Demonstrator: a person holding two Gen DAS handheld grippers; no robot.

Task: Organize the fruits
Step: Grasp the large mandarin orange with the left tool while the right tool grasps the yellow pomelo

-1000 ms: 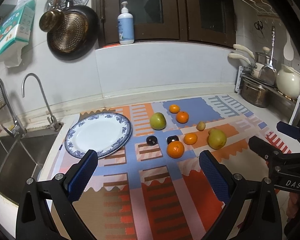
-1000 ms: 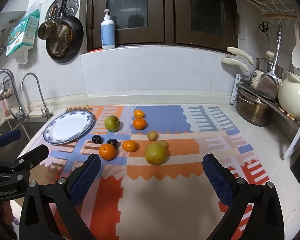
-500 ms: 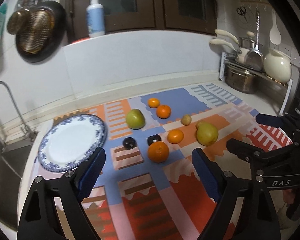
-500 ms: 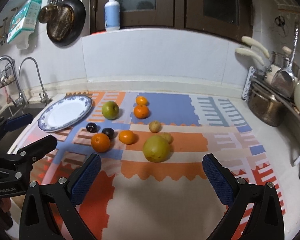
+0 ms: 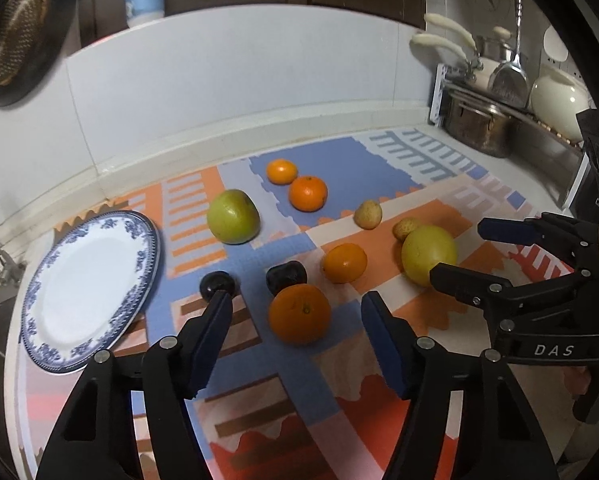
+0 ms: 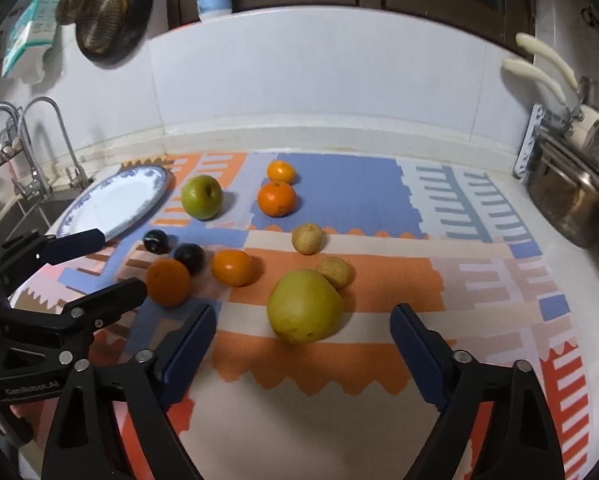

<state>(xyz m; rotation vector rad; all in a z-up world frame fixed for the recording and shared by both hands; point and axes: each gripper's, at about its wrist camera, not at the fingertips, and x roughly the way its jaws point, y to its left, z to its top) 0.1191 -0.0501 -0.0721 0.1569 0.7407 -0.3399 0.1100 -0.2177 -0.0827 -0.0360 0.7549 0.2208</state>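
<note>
Porcelain, white with a blue floral border, forms the plate (image 5: 87,284) at the left end of the counter (image 6: 495,184); its bare glazed centre holds no fruit. Judged from this, the task is at its start: no piece has been sorted, and every fruit still lies loose on the patterned mat (image 5: 339,360) (orange, blue and cream blocks with a fine ribbed weave).

Inventory on the mat:
- Four oranges, dimpled and matte. The nearest orange (image 5: 299,314) lies just ahead of the left gripper (image 5: 295,324).
- Two dark plums (image 5: 286,277), smooth and glossy, beside that orange.
- One green apple (image 5: 233,217), round and waxy, near the plate.
- One large yellow-green fruit (image 6: 305,306), slightly pear-shaped, with a small tan fruit (image 6: 334,271) touching it.
- A second small tan fruit (image 6: 307,238) lies apart.

The left gripper is spread wide and holds nothing; its blue pads flank the nearest orange without contact. The right gripper (image 6: 303,340) is likewise spread wide and empty, lined up on the large yellow-green fruit.

Remaining work, as judged: all grasps and all placements.
</note>
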